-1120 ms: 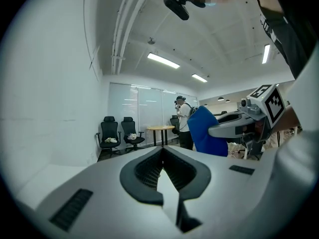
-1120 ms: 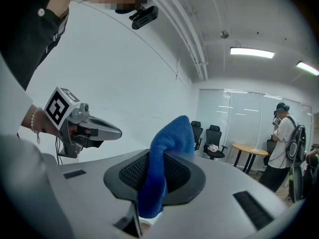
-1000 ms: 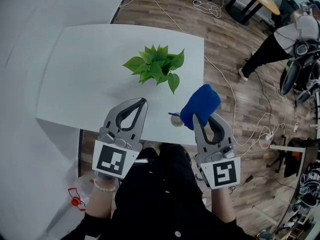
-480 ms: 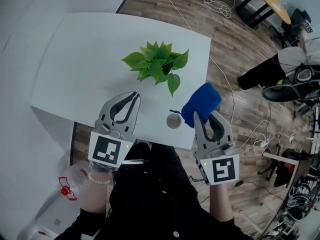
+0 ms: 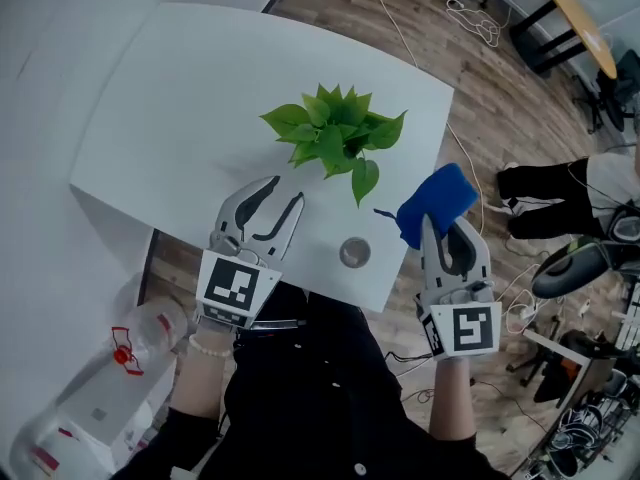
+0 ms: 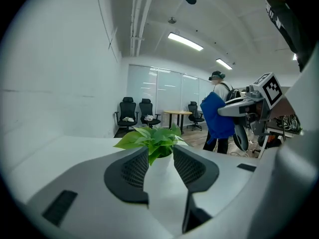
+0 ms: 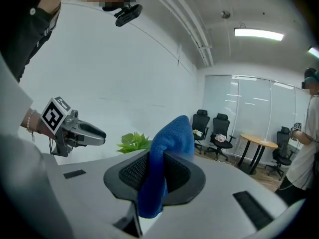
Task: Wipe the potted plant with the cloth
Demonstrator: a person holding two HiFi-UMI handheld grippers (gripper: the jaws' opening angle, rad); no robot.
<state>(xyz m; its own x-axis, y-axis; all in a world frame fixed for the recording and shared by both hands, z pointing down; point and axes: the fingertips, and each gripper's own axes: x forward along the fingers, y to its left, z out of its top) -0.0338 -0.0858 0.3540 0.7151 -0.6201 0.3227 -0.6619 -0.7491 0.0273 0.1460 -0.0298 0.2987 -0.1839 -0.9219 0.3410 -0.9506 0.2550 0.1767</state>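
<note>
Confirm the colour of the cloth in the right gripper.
Solid blue. The cloth shows best in the right gripper view, clamped between the jaws.

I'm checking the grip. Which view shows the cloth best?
The right gripper view: the cloth fills the middle, pinched between the right gripper's jaws. The head view shows its bunched top; the left gripper view shows it small, off to the right.
</note>
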